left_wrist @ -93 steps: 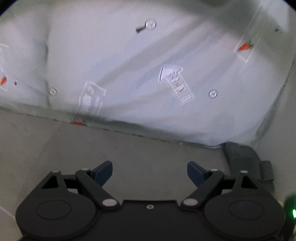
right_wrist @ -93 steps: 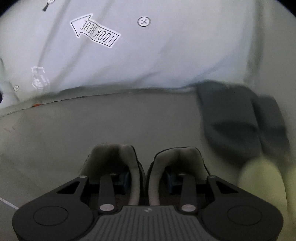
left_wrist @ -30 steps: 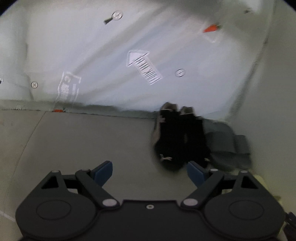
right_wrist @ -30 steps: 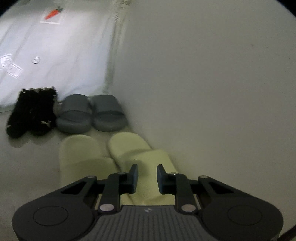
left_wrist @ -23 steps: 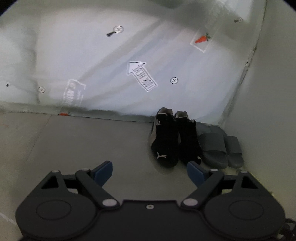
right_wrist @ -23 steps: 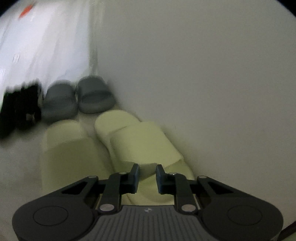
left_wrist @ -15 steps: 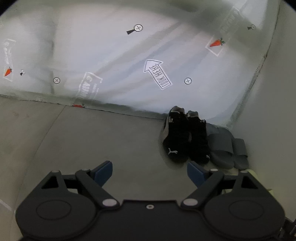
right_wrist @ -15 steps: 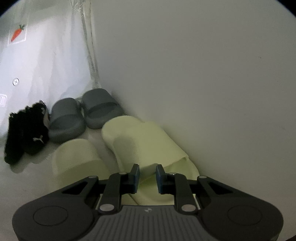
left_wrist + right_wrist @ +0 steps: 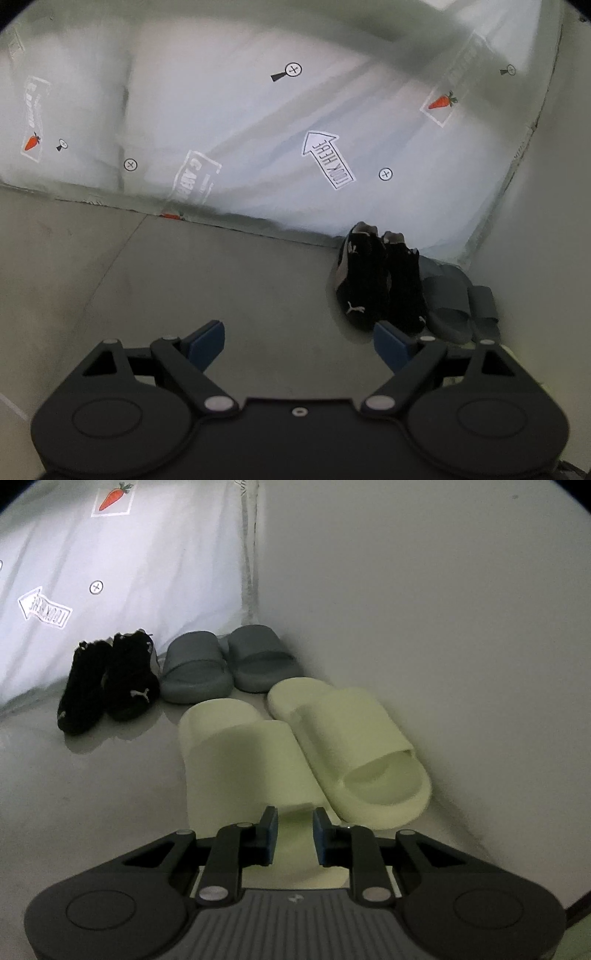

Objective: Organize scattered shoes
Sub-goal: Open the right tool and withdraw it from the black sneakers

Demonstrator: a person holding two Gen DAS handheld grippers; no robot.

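Starting with the left gripper (image 9: 299,341): spread wide, clamping nothing, hanging over bare floor (image 9: 184,277). Ahead and to its left, only the printed sheet (image 9: 258,129) draped down to the floor edge. Ahead and to its right, past the right fingertip, a pair of black sneakers (image 9: 376,284), side by side and touching, heels at the sheet and toes back toward the gripper. Just right of those, touching or nearly so, a pair of grey slides (image 9: 458,306), set the same way. Moving on to the right gripper (image 9: 294,829): narrowed to a slim gap, gripping nothing visible, poised just over the heel end of the left pale green slide (image 9: 236,746). Directly ahead of the pads, that slide's long axis, running straight away along the fingers' line, toe toward the grey pair. Just right of it, close to the wall (image 9: 443,609), the right pale green slide (image 9: 351,738), toe tipped in toward its mate and heel swung out, so not quite parallel. Probably nearly done: three pairs tucked into the corner, no stray shoe in view. If anything remains, likely squaring that skewed slide, lying a little ahead and right of the narrowed pads, much nearer the right hand than the left.
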